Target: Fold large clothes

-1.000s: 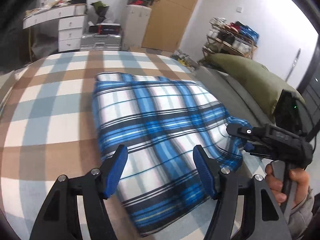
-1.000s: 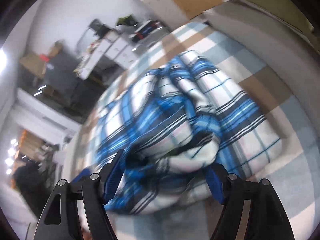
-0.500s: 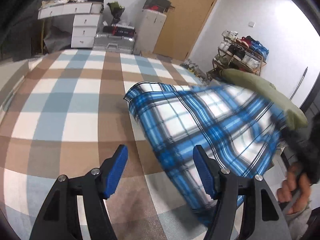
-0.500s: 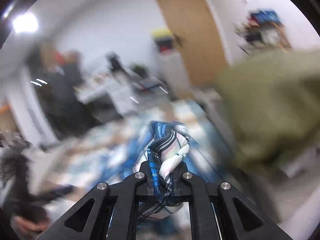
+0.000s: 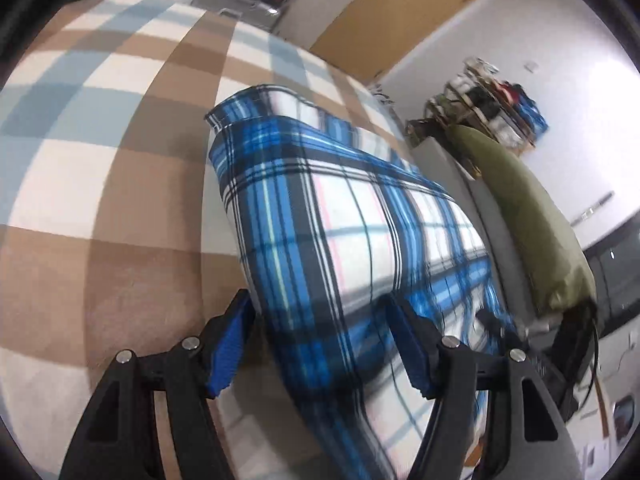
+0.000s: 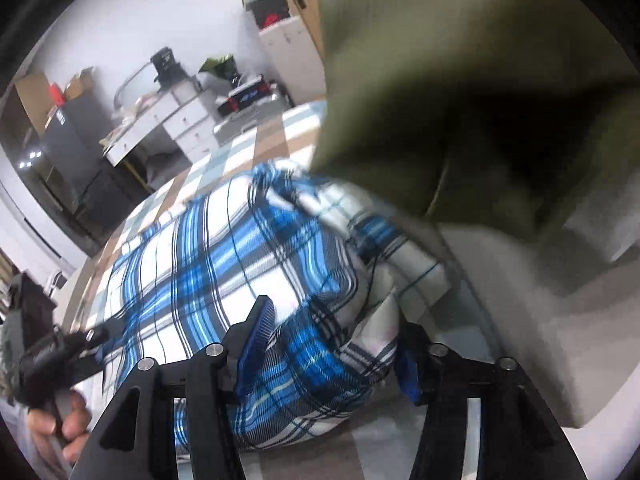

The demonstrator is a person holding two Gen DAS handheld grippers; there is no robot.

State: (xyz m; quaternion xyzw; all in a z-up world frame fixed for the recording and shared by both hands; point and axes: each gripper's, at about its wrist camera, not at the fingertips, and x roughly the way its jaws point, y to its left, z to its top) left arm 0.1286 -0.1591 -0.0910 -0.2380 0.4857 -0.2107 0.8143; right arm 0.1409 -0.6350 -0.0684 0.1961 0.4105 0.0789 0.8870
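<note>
Nearest the lens in the left wrist view, the left gripper (image 5: 320, 344) stands with its blue pads spread wide, and the blue plaid garment (image 5: 340, 240) now runs straight through the gap between them; half a second ago that gap framed only bare bedspread, with the cloth off to the right. No finger presses the fabric yet, so this reads as lining up for a grasp on the near edge.

In the right wrist view, the right gripper (image 6: 328, 344) has also changed. Half a second ago it was pinched tight on a twisted bunch of the cloth held in the air; now its fingers are parted, with a rumpled lump of the garment (image 6: 240, 264) sitting loosely between them on the bed. The lifted end seems to have been released, so one fold looks finished or nearly so.

Further out, the garment lies as a folded slab across the brown, white and pale-blue checked bedspread (image 5: 100, 160), its far corner toward the upper middle of the left view. An olive-green cushion (image 5: 528, 216) lies along the right; close up, it fills the upper right of the right view.
</note>
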